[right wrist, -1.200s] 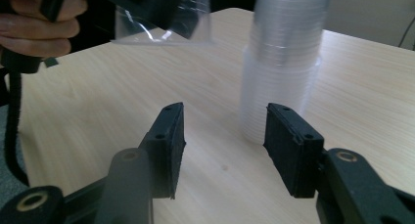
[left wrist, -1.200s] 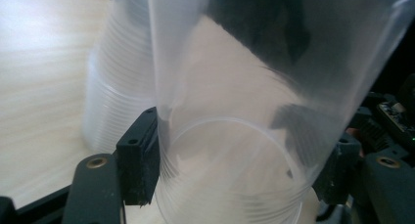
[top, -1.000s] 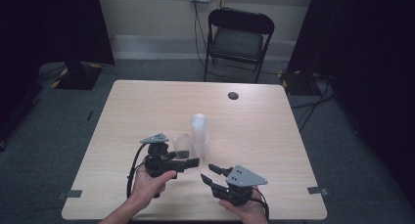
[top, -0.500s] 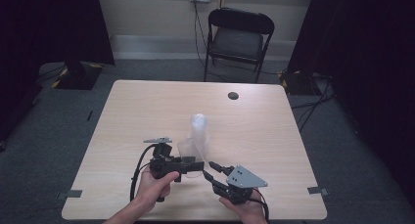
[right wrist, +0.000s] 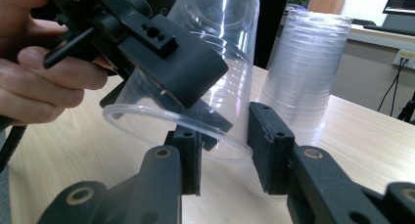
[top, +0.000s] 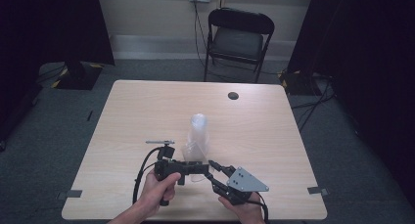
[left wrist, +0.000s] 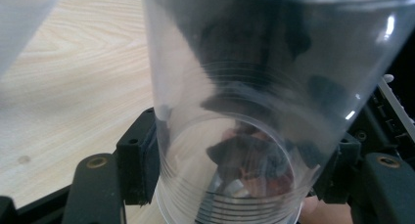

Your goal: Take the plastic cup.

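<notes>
Between your two grippers, just in front of the cup stack (top: pixel 198 131), the clear plastic cup (right wrist: pixel 195 82) lies tilted, clamped across its body by your left gripper (left wrist: pixel 235 185). Your right gripper (right wrist: pixel 222 150) has just been closing, its jaws straddling the cup's rim; contact unclear. Beyond the stack, the table (top: pixel 293 150) carries a dark grommet (top: pixel 233 95).

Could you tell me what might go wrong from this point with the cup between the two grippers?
The clear cup is thin plastic, clamped by the left gripper; a harder squeeze could buckle it. The right gripper, whose jaws have just been closing, straddles the cup's rim, so both pulling at once might crack or drop it. The stack of cups stands close behind and could get knocked over.
</notes>
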Available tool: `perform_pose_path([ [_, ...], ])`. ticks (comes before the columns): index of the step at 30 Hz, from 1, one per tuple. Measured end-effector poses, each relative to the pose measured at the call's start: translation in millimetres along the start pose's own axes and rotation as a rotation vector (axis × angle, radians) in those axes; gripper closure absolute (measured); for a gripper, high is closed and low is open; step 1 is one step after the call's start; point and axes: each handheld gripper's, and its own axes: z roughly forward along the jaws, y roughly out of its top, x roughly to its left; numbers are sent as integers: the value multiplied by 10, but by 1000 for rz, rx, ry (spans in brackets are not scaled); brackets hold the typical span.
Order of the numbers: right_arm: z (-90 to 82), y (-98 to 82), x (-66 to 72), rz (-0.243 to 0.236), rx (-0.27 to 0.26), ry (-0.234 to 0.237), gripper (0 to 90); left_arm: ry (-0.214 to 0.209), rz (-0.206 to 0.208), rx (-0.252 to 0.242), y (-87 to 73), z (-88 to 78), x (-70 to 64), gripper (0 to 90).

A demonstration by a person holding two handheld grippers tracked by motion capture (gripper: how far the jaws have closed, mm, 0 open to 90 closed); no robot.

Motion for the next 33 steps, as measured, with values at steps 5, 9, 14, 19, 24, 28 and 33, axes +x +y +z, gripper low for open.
perform_pose_path([
  [5, 15, -5, -7, 1, -5, -8, 705, -36, -19, 28, -37, 97, -40, 330],
  [9, 21, -7, -15, 5, -20, -20, 708, -60, -26, 42, -51, 145, -56, 328],
  [14, 31, -25, -3, -17, -17, -16, 739, -57, -12, 53, -79, 181, -66, 310],
  [19, 21, -22, -2, -20, -21, -28, 776, -60, 6, 52, -79, 187, -72, 288],
  [24, 5, -28, -27, -21, -24, -47, 815, -50, 38, 51, -72, 174, -62, 254],
  [28, -13, -20, -43, -13, -27, -54, 834, -53, 50, 41, -62, 166, -70, 237],
  [33, -23, -15, -55, -12, -11, -77, 855, -41, 74, 39, -59, 143, -70, 219],
])
